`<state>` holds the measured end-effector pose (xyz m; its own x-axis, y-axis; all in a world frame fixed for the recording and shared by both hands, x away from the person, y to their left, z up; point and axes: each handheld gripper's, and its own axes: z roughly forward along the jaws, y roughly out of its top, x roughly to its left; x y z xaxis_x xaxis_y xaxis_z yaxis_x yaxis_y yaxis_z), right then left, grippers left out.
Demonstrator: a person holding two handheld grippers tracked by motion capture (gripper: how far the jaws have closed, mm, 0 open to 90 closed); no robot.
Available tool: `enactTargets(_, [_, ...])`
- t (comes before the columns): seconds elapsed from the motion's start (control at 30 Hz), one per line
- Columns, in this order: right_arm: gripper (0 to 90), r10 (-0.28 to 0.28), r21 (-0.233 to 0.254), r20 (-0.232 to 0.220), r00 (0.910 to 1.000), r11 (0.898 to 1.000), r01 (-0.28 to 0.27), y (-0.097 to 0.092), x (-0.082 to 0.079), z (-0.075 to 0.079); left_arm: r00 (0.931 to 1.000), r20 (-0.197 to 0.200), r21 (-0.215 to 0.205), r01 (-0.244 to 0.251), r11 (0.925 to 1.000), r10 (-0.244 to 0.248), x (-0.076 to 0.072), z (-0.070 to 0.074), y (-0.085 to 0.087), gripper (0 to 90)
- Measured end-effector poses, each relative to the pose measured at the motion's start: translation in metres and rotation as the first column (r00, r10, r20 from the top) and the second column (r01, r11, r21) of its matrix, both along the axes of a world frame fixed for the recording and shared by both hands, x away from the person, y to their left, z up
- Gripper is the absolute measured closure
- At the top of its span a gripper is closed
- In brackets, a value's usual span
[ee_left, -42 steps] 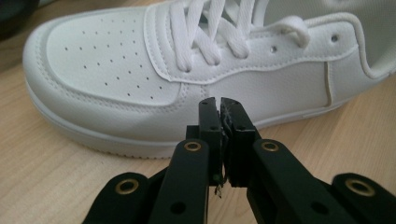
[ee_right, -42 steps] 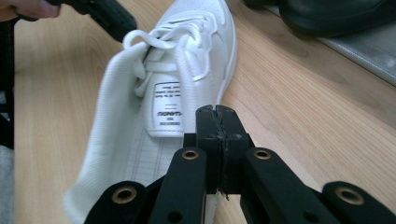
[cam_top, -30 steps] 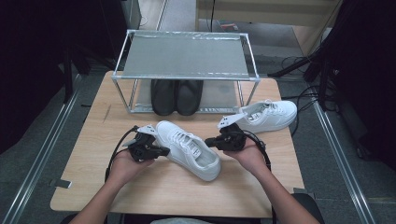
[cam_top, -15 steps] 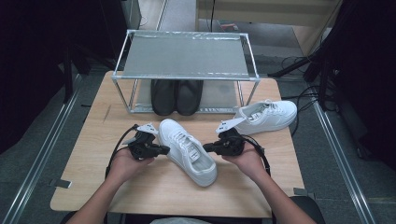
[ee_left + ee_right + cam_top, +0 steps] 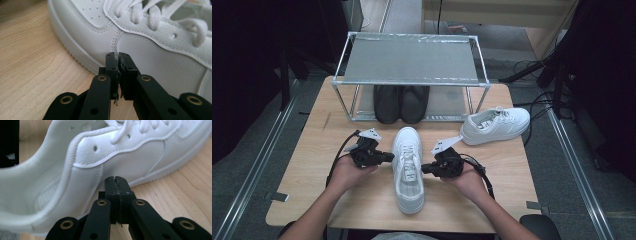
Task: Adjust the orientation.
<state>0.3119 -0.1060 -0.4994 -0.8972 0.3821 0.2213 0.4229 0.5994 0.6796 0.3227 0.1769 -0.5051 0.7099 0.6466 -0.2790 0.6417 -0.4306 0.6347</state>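
Both grippers closed, holding nothing: left gripper [image 5: 388, 157] tips against one side of the white shoe [image 5: 408, 167], right gripper [image 5: 426, 169] against the other, on the table [image 5: 302, 165].

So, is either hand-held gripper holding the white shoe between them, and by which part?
Nothing is held. The left hand-held gripper and the right hand-held gripper are both shut, their tips against opposite sides of the white shoe, which lies on the table.

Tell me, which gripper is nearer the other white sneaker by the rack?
Right. The right gripper sits below-left of the far sneaker; the left gripper is farther left, beyond the middle sneaker.
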Motion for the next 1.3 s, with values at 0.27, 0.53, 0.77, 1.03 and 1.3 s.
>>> enactTargets(0.27, [90.0,-0.01,0.004,0.012,0.9999,1.0,0.009,0.007,0.0,-0.003,0.9999,0.016,0.019,-0.001,0.9998,0.001,0.005,0.001,-0.002,88.6])
enactTargets(0.53, [89.5,-0.009,0.011,0.007,0.9999,1.0,0.009,0.01,0.004,-0.004,0.9995,0.025,0.033,-0.017,0.9993,0.016,0.009,0.003,-0.003,87.4])
enactTargets(0.77, [77.4,-0.017,0.011,-0.011,0.9998,1.0,0.017,0.0,0.009,-0.002,0.9995,0.031,0.035,0.0,0.9994,-0.001,0.005,0.006,0.0,67.2])
enactTargets(1.03, [61.8,-0.052,0.03,0.022,0.9984,0.998,0.051,-0.017,0.012,0.007,0.9997,0.025,-0.008,0.0,1.0,0.0,-0.007,0.012,0.007,48.0])
enactTargets(1.3, [52.1,-0.09,0.121,0.047,0.9949,0.989,0.083,-0.034,0.019,0.017,0.999,0.035,-0.01,-0.027,0.9996,0.027,-0.012,0.012,0.014,42.1])
